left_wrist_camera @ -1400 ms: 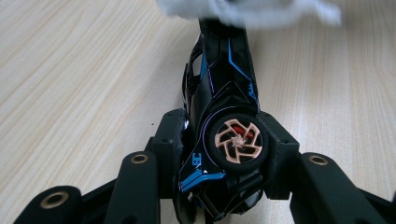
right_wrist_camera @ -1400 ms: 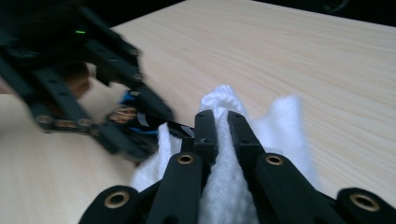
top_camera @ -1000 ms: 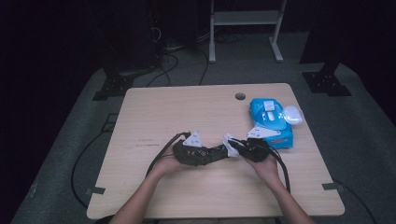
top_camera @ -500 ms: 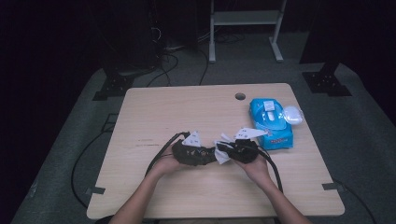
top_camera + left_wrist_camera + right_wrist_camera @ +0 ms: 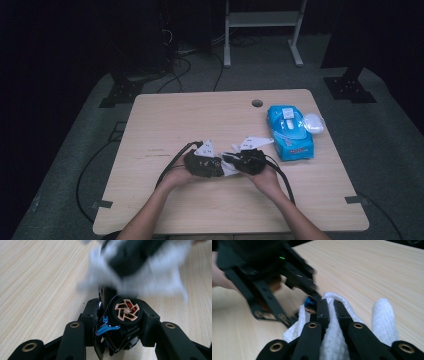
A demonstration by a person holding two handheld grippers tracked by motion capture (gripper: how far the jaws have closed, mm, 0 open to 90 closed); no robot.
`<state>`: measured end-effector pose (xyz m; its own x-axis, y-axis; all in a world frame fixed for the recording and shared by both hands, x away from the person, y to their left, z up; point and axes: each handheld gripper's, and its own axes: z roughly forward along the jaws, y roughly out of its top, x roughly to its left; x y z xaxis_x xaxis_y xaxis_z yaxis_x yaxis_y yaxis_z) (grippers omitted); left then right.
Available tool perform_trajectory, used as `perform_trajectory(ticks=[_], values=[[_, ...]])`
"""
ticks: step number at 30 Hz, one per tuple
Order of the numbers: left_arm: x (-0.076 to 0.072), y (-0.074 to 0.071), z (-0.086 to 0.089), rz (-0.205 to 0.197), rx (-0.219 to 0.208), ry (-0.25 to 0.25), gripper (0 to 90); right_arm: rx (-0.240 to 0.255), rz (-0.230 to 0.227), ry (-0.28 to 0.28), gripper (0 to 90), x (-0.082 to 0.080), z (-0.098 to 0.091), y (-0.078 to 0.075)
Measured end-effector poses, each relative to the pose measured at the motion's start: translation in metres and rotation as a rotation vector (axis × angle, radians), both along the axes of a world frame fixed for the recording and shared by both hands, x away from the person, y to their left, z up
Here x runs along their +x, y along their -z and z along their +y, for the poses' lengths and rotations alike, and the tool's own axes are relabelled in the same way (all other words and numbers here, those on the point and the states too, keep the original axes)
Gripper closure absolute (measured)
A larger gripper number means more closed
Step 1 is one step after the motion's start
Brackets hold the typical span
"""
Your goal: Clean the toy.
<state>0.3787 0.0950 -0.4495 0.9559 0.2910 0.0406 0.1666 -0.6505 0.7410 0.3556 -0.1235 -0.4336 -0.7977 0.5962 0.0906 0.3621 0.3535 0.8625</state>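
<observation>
White wipe is pinched in the right tongs, meeting the toy car clamped in the left tongs; wiping seems barely begun.

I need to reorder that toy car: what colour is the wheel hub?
The wheel hub is copper-bronze inside a black tyre, clearest in the left gripper view.

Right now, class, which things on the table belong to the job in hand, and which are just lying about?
In use:
- toy car, in the left tool
- white wipe, in the right tool

Lying about:
- blue wipes pack
- small white bundle beside it
</observation>
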Motion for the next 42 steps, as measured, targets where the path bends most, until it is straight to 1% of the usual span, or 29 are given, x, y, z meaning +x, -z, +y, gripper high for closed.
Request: perform_trajectory(ticks=[1,2,3,5,7,8,11,15,19,25,28,29,30,31,32,34,35,36,38,39,40,42], values=[[0.000,0.000,0.000,-0.004,0.000,0.001,57.4,-0.018,-0.011,0.017,84.2,0.000,-0.006,0.000],[0.000,0.000,0.000,-0.004,-0.001,0.001,57.5,-0.020,-0.010,0.031,84.1,0.001,-0.013,0.000],[0.000,0.000,0.000,-0.005,0.001,0.002,57.4,-0.010,-0.008,0.046,84.0,0.001,-0.020,0.000],[0.000,0.000,0.000,-0.005,0.001,0.001,57.5,-0.011,-0.015,0.070,83.1,0.001,-0.029,0.000],[0.000,0.000,-0.001,-0.004,0.003,0.001,57.4,0.006,-0.012,0.073,81.8,0.000,-0.034,0.002],[0.001,0.000,-0.001,-0.004,0.006,0.002,57.4,0.003,-0.018,0.078,81.3,0.000,-0.035,0.002],[0.001,-0.001,0.001,-0.002,0.006,-0.001,57.5,-0.038,-0.049,0.089,79.7,0.000,-0.037,0.000],[0.002,-0.001,0.004,-0.002,0.007,-0.006,57.5,-0.008,-0.029,0.115,79.6,0.003,-0.044,0.001],[0.003,-0.001,0.005,0.001,0.005,-0.008,57.5,0.024,-0.008,0.117,77.5,0.004,-0.047,0.003],[0.003,-0.001,0.005,0.003,0.004,-0.011,57.3,0.032,-0.002,0.116,74.5,0.006,-0.048,0.005],[0.004,0.000,0.006,0.020,-0.002,-0.022,56.4,0.026,-0.002,0.118,70.8,0.005,-0.048,0.005],[0.004,-0.001,0.006,0.020,0.000,-0.027,55.3,0.029,0.002,0.118,70.2,0.006,-0.049,0.005],[0.005,0.000,0.006,0.030,-0.009,-0.037,53.2,0.031,0.010,0.120,68.6,0.006,-0.050,0.005],[0.006,-0.001,0.006,0.035,-0.007,-0.045,49.4,0.030,0.016,0.121,67.7,0.007,-0.051,0.006],[0.006,-0.001,0.006,0.046,-0.011,-0.059,45.2,0.038,0.021,0.123,67.8,0.008,-0.052,0.007],[0.006,-0.002,0.005,0.043,-0.014,-0.061,44.3,0.047,0.028,0.128,68.5,0.009,-0.052,0.008],[0.006,-0.002,0.005,0.039,-0.009,-0.056,44.7,0.048,0.029,0.128,69.7,0.009,-0.053,0.008],[0.005,-0.002,0.005,0.033,-0.009,-0.048,49.1,0.046,0.028,0.126,71.1,0.009,-0.053,0.008],[0.005,-0.001,0.005,0.034,-0.012,-0.034,54.2,0.046,0.026,0.127,73.8,0.008,-0.053,0.008],[0.005,-0.001,0.005,0.023,-0.009,-0.031,56.1,0.053,0.029,0.125,75.9,0.008,-0.054,0.008],[0.004,-0.001,0.005,0.024,-0.011,-0.030,56.4,0.061,0.033,0.121,77.6,0.009,-0.056,0.008],[0.003,-0.002,0.005,0.018,-0.002,-0.023,56.9,0.084,0.053,0.117,79.5,0.011,-0.058,0.009]])
